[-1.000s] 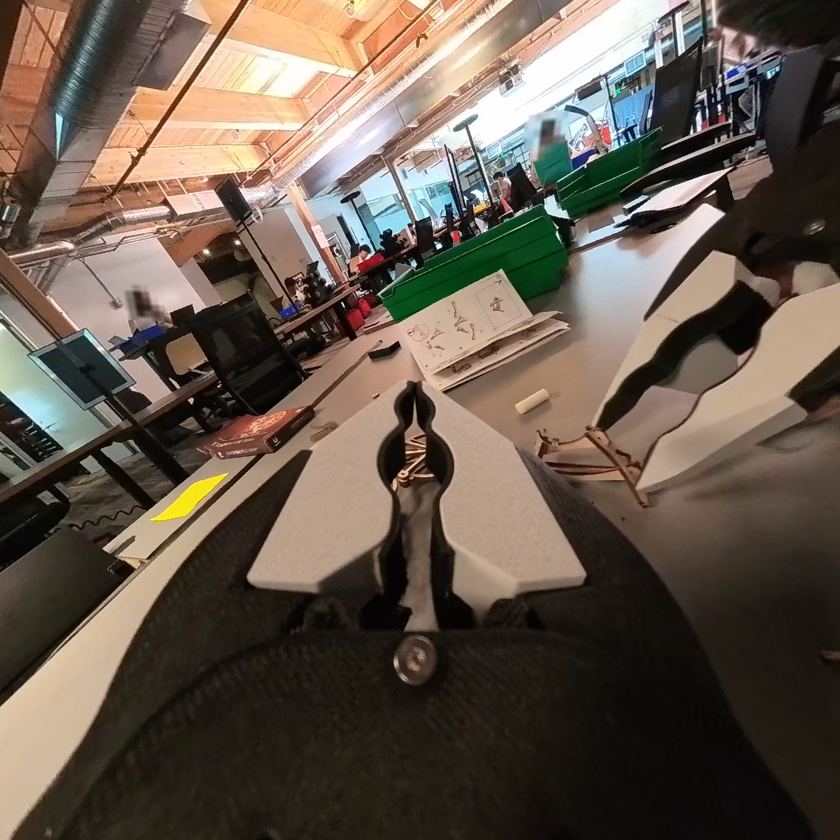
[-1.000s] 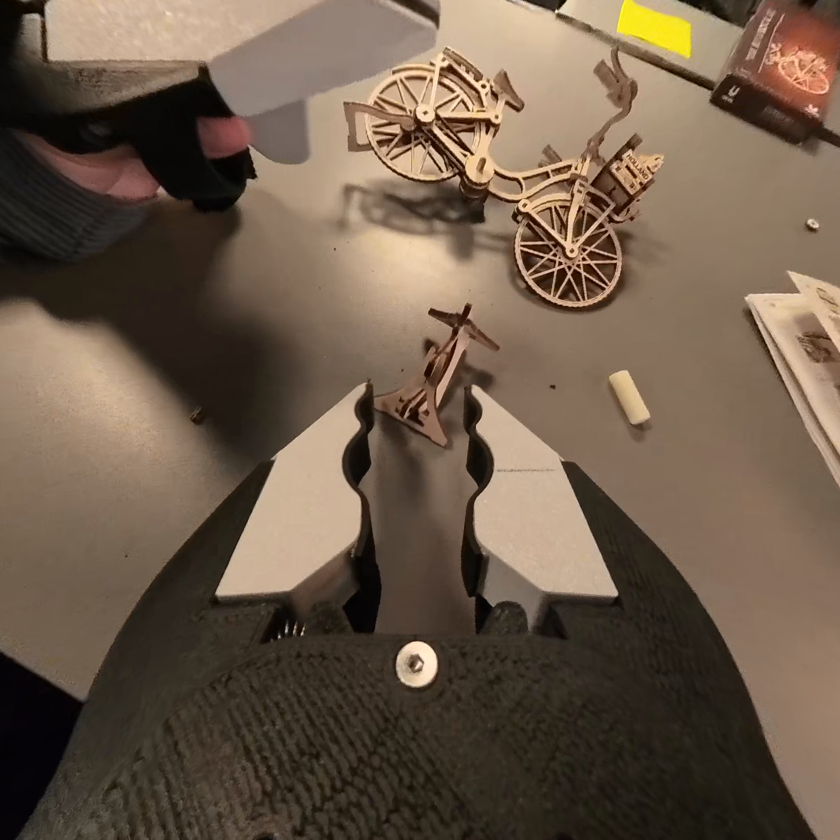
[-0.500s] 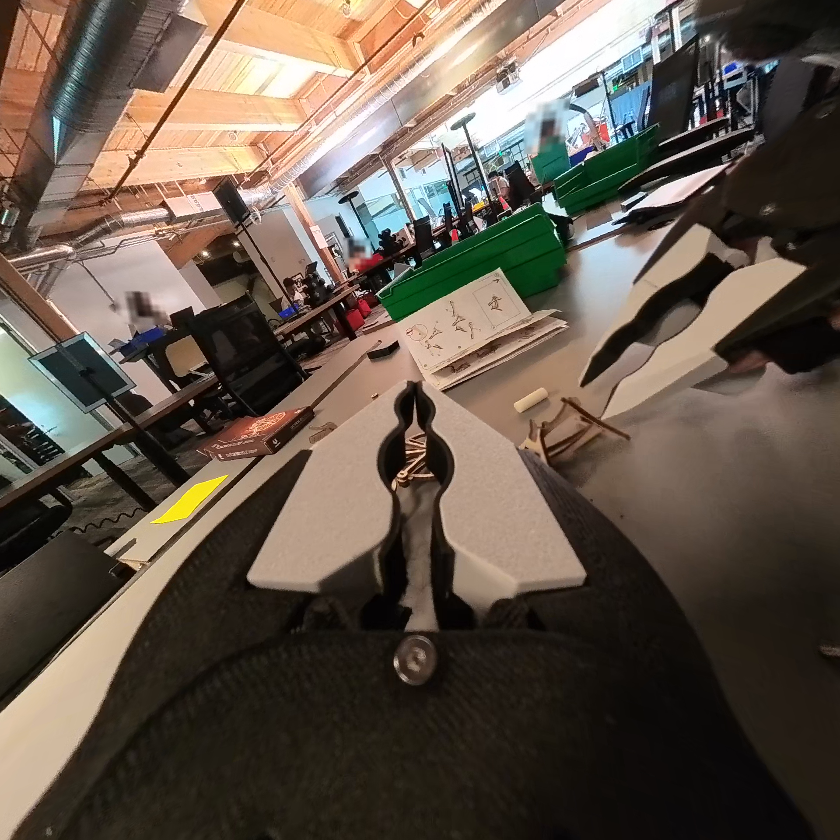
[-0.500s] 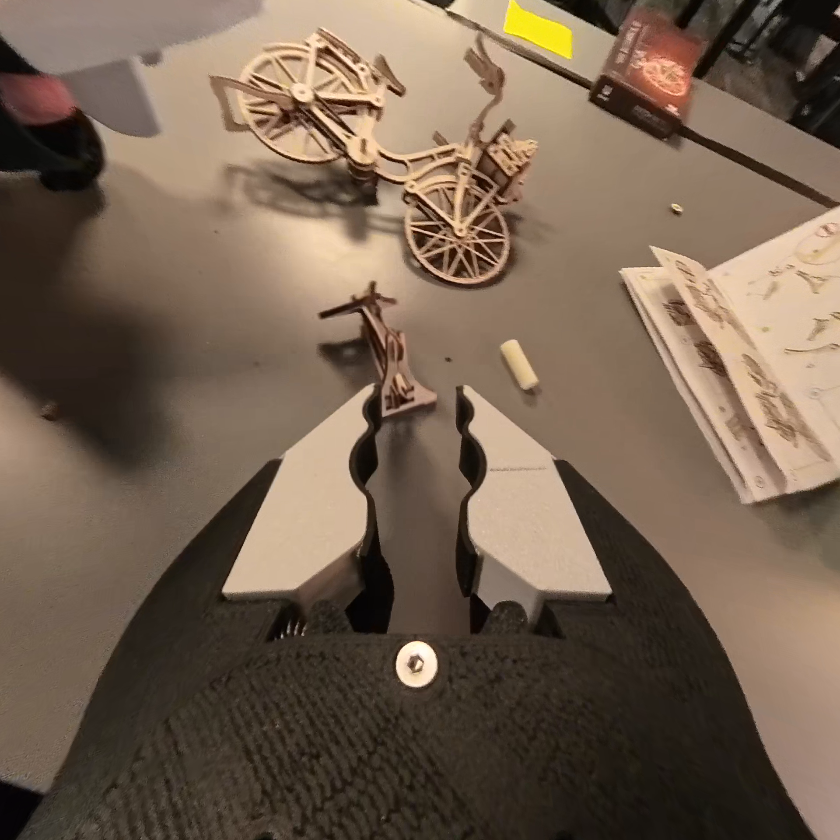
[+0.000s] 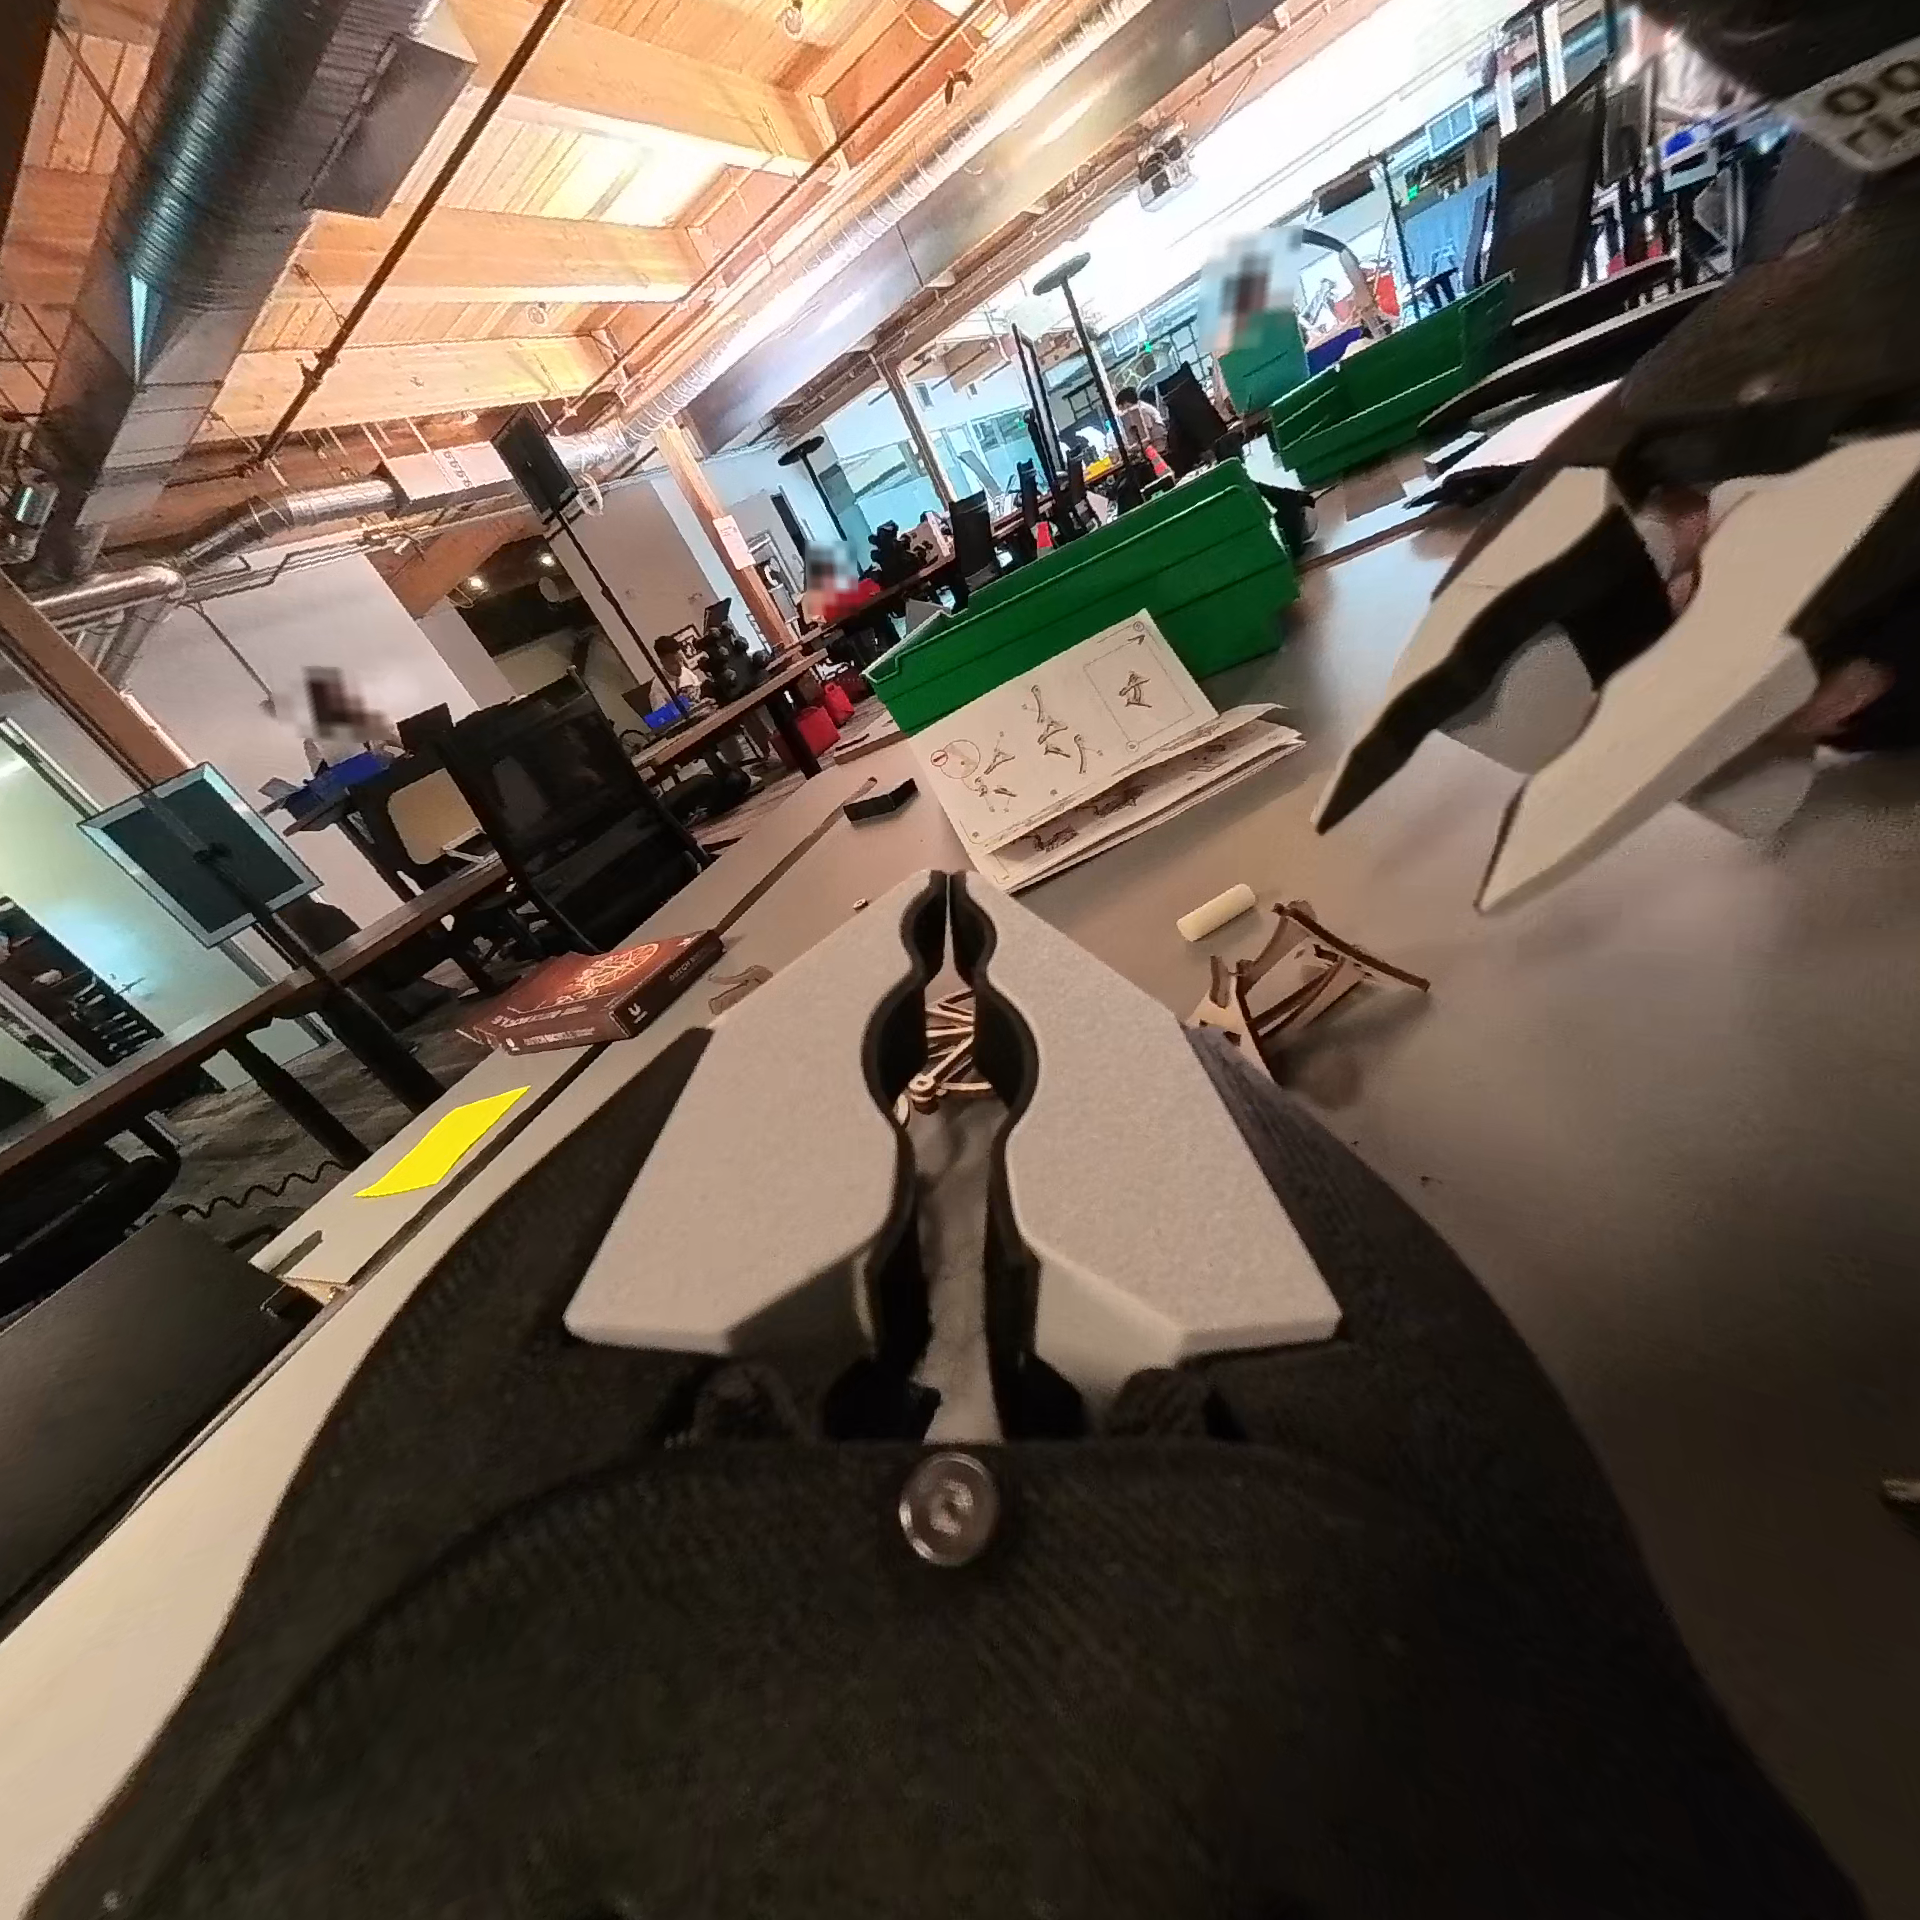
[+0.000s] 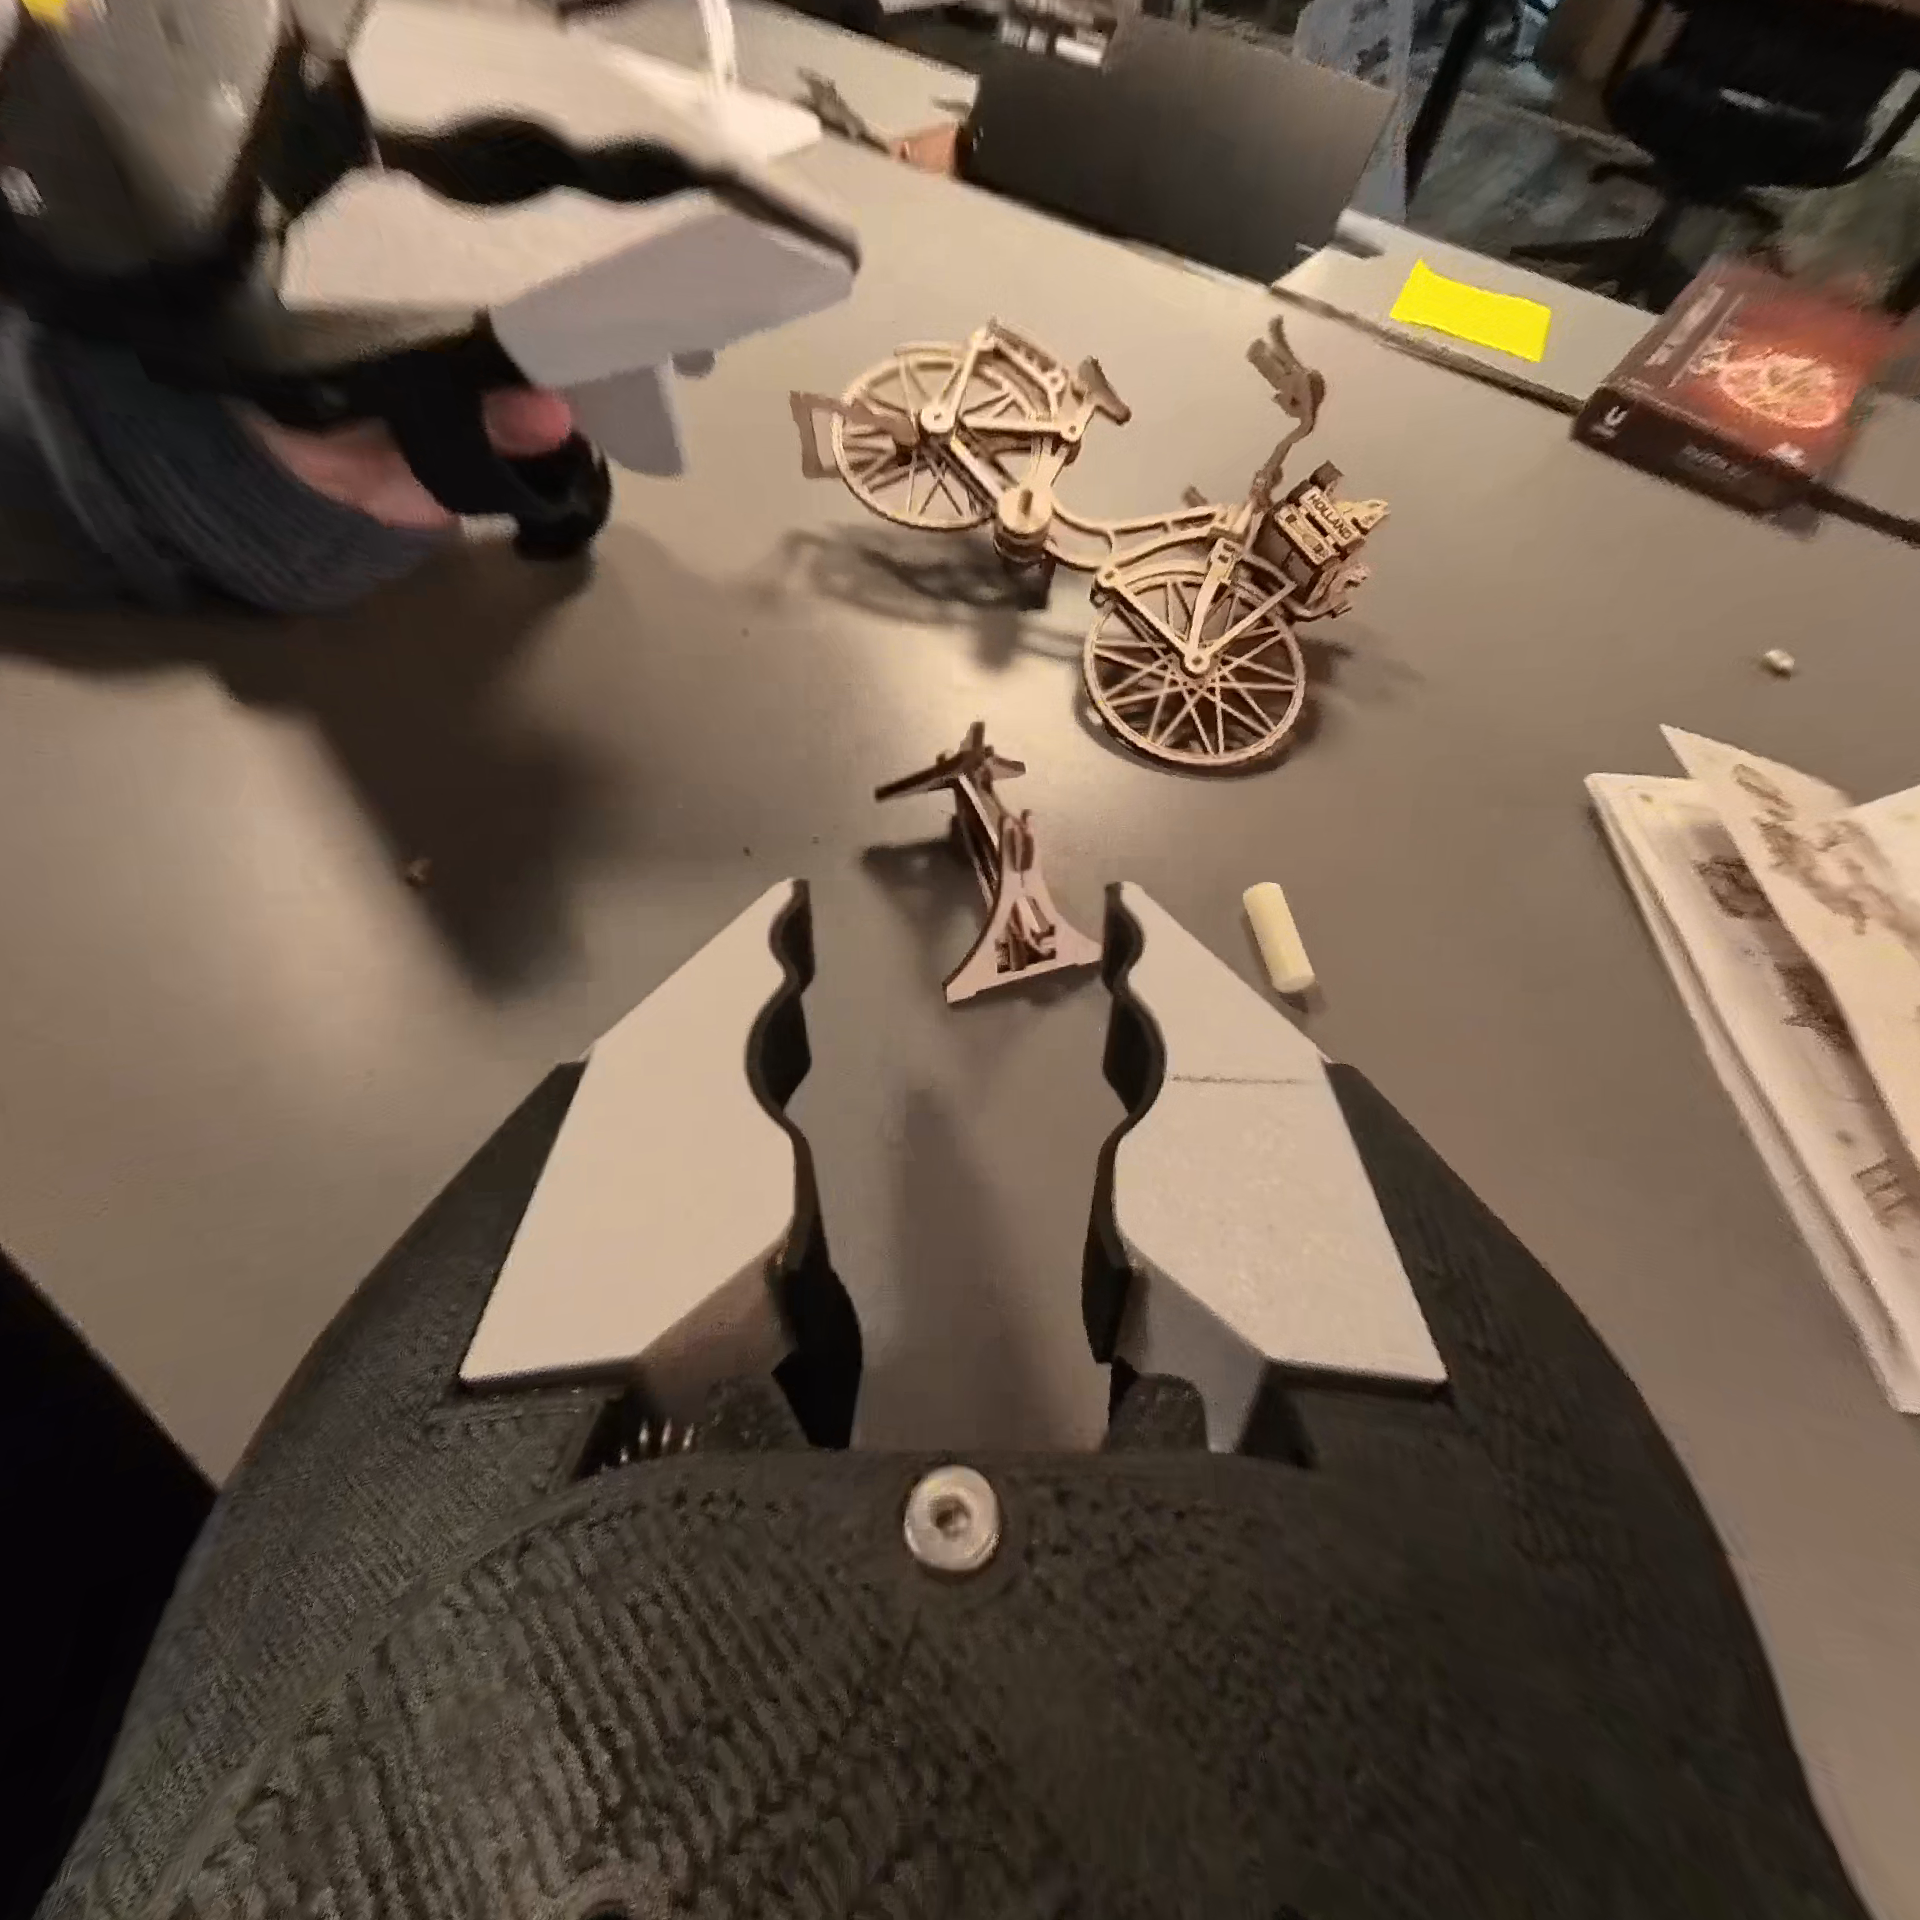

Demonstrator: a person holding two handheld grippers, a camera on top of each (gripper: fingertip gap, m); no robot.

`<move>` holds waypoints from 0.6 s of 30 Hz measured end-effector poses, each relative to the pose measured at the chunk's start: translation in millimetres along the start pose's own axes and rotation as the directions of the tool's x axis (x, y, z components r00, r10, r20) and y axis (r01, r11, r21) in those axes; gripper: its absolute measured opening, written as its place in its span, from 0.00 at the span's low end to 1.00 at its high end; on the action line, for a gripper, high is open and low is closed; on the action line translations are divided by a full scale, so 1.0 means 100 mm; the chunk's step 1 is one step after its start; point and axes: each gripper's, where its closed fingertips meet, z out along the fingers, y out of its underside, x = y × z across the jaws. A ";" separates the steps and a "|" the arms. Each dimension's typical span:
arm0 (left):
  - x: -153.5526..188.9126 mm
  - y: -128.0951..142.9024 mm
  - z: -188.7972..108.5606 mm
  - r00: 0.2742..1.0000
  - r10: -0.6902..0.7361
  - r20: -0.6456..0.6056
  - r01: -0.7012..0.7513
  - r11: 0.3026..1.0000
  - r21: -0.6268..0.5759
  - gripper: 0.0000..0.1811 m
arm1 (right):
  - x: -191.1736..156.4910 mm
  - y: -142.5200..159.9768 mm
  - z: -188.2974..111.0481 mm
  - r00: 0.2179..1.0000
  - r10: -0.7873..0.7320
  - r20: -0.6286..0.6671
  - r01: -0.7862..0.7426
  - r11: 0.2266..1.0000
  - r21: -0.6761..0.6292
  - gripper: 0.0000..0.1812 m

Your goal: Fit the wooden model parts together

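Right claw [image 6: 956,904] is standing wide open and holding nothing. Left claw [image 5: 951,904] is closed, tips meeting; through the gap behind the tips some wooden spokes are showing, but whether it is gripping them or they merely lie behind it cannot be told from this low angle.

Risks from here. The loose part [image 6: 987,883], a small forked wooden piece with a flared base, is lying on its side on the tabletop [image 6: 520,831]. It looks thin and light, so closing on it off-centre would probably skate it away or snap a slender strut. The white peg [image 6: 1280,937] is lying just beside the right finger and could be knocked off line or caught in the closure. The bike [image 6: 1091,551] is standing unsupported beyond; any push while fitting the part would likely tip it, since nothing visibly steadies it. The booklet [image 6: 1766,987] is lying close on the right and limiting room on that side.

Position. The part's base is sitting between the right claw's tips, nearer the right finger and almost touching it, with the forked end pointing away toward the bike. Part and bike are lying apart, not yet joined.
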 end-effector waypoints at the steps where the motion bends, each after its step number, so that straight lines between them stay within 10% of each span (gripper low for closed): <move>1: 0.00 0.00 0.00 1.000 0.000 0.000 0.000 1.000 0.000 0.00 | 0.03 -0.03 -0.02 0.999 0.036 0.012 -0.036 0.999 0.028 0.30; 9: 0.02 0.00 0.01 1.000 0.016 -0.006 -0.016 1.000 -0.001 0.00 | 0.00 -0.11 0.09 0.983 -0.172 0.070 0.180 0.975 -0.127 0.17; 18: 0.02 0.00 0.00 1.000 0.015 -0.009 -0.015 1.000 0.003 0.00 | 0.05 0.05 0.31 0.876 -0.336 0.345 0.471 0.750 -0.465 0.12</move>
